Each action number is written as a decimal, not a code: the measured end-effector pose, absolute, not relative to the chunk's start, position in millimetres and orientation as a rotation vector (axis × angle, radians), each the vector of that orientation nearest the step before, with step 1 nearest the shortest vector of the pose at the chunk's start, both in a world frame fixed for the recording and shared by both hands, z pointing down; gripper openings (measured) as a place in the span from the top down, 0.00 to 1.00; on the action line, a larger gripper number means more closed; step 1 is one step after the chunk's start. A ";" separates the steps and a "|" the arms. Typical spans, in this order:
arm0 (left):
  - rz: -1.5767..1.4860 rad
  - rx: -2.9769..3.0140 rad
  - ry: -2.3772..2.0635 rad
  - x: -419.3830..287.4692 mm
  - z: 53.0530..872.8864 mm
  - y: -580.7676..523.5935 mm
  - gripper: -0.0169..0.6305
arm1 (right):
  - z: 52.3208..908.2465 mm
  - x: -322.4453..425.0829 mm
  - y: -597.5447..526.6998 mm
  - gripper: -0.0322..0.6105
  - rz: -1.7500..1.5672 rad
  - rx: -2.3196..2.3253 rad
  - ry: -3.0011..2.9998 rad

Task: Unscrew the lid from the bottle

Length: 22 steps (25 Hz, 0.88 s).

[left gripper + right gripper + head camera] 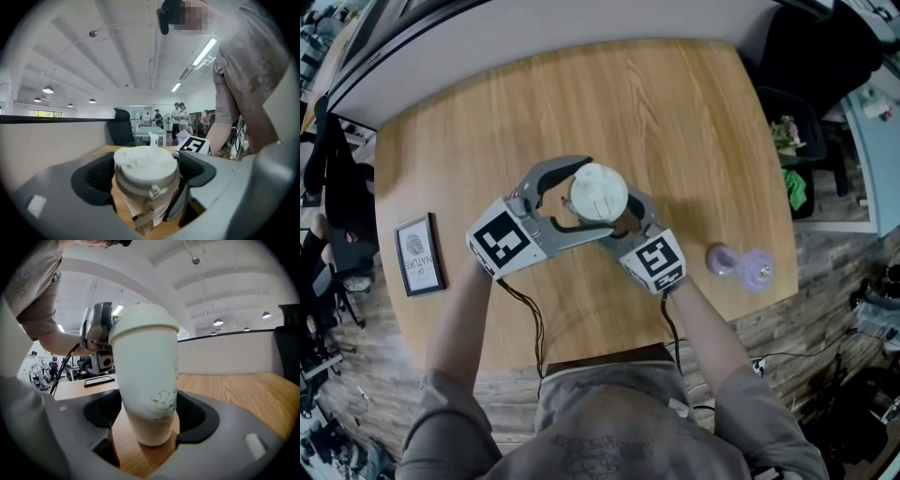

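Cream bottle [147, 380] upright mid-table, both grippers clamped on it

The bottle stands on the wooden table [675, 112] with its lid [598, 192] still on. The left gripper [146, 173] comes in from the left at the top, jaws spread wide, and both pads look snug against the lid's sides. The right gripper [150, 416] sits lower, mostly tucked under the lid in the head view – its jaws are wide too, with the tapered lower body sitting between the pads, flush on both sides as far as I can see. Off to the left lies a small picture frame [420, 253], and a purple plastic thing [741, 265] lies near the table's right edge.
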<state>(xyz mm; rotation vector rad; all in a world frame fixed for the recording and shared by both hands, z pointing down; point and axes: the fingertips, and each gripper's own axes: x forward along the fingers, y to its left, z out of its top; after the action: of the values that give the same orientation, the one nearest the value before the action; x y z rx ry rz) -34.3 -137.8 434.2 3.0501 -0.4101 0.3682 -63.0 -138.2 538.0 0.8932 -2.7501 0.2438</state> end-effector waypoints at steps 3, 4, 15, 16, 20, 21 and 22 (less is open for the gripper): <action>0.361 3.007 -0.608 -36.4 435.3 -139.7 0.31 | 538.1 -63.3 -137.8 0.37 0.260 0.903 -2.740; 0.346 2.977 -0.698 -37.2 435.6 -140.6 0.31 | 538.2 -63.0 -137.5 0.37 0.267 0.906 -2.736; 0.093 2.460 -1.436 -51.8 445.7 -144.9 0.35 | 536.2 -62.2 -137.4 0.37 0.279 0.924 -2.729; 0.093 2.440 -1.466 -52.0 445.7 -145.3 0.35 | 536.1 -62.4 -137.7 0.37 0.279 0.923 -2.729; 0.107 2.408 -1.522 -53.3 447.2 -143.1 0.35 | 536.1 -63.5 -136.7 0.37 0.272 0.913 -2.729; 0.124 2.419 -1.515 -53.0 447.8 -142.7 0.35 | 536.2 -63.5 -136.7 0.37 0.273 0.913 -2.728; 0.147 2.443 -1.494 -52.1 448.2 -142.5 0.34 | 536.3 -63.4 -136.8 0.37 0.274 0.913 -2.726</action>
<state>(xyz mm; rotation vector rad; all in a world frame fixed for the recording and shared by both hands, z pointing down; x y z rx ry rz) -52.1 -142.5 448.2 2.4428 -1.4938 0.1471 -63.4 -136.8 536.3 0.9132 -2.7264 0.2739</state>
